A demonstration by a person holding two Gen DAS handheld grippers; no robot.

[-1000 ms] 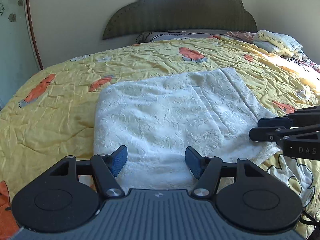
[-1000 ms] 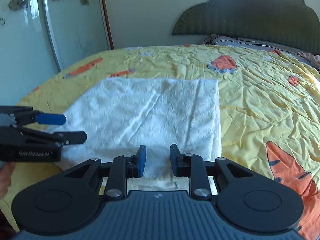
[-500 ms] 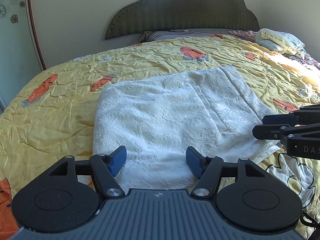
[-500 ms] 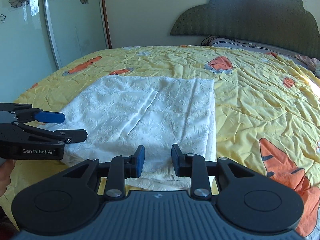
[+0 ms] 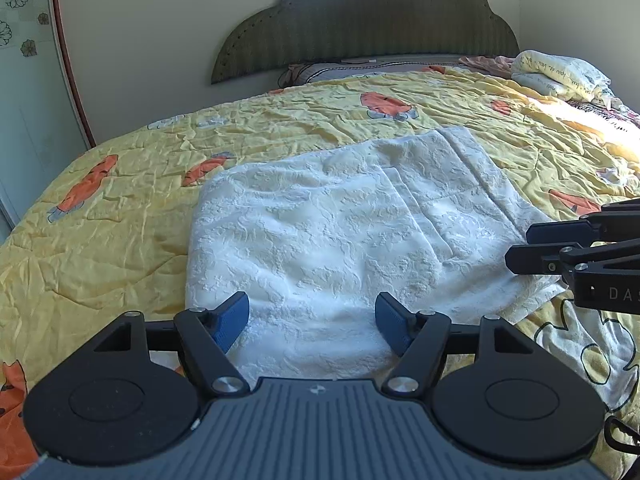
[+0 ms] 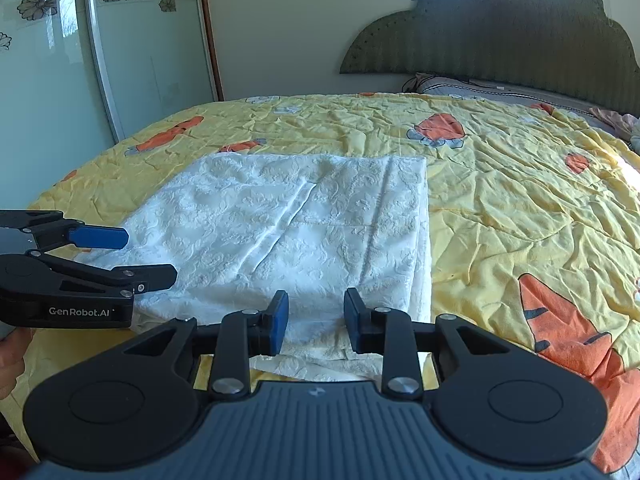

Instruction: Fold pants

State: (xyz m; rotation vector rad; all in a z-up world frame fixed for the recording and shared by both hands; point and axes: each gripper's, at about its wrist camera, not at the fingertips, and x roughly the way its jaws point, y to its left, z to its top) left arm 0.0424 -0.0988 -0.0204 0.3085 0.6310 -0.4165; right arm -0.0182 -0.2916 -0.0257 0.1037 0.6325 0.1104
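Observation:
The white textured pants (image 5: 340, 232) lie folded into a flat rectangle on the yellow bedspread (image 5: 120, 216); they also show in the right wrist view (image 6: 288, 232). My left gripper (image 5: 312, 320) is open and empty, just above the pants' near edge. My right gripper (image 6: 316, 316) is partly open and empty, over the near right corner of the pants. Each gripper shows in the other's view: the right one (image 5: 520, 246) at the pants' right edge, the left one (image 6: 148, 256) at the left edge.
The bedspread (image 6: 520, 200) has orange cartoon prints. A dark green headboard (image 5: 368, 20) stands against the far wall. Folded bedding (image 5: 560, 76) lies at the far right. Glass wardrobe doors (image 6: 80, 60) stand to the left of the bed.
Both grippers have pulled back a little from the pants and risen slightly. The right gripper's jaws have opened a bit wider. The pants have not moved.

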